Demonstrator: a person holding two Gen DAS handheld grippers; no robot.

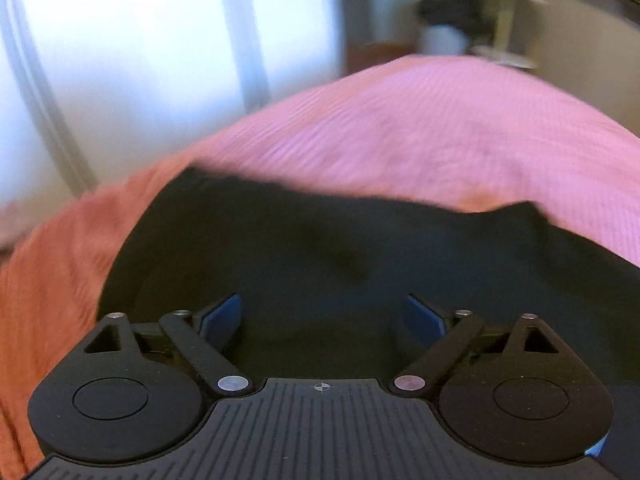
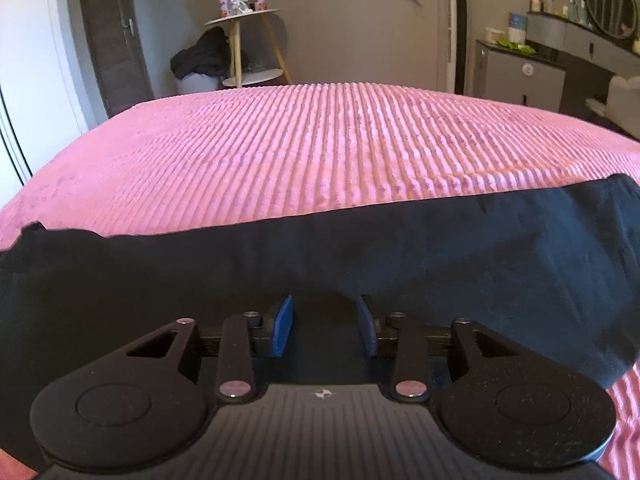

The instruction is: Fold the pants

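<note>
Black pants [image 1: 320, 248] lie spread on a pink ribbed bedspread [image 1: 420, 128]. In the left wrist view my left gripper [image 1: 324, 312] is wide open just above the black cloth, with nothing between its blue pads [image 1: 224, 316]. In the right wrist view the pants [image 2: 360, 248] stretch across the whole width, their far edge running left to right. My right gripper [image 2: 325, 320] is open, jaws a moderate gap apart, low over the cloth; its blue pads [image 2: 283, 324] hold nothing. The left view is motion-blurred.
The pink bedspread [image 2: 320, 148] reaches far ahead. Beyond the bed stand a round side table [image 2: 244, 20] with a bouquet, dark clothes on a bin [image 2: 200, 60], a door at left and a dresser [image 2: 540, 68] at right. A bright window [image 1: 140, 40] is left.
</note>
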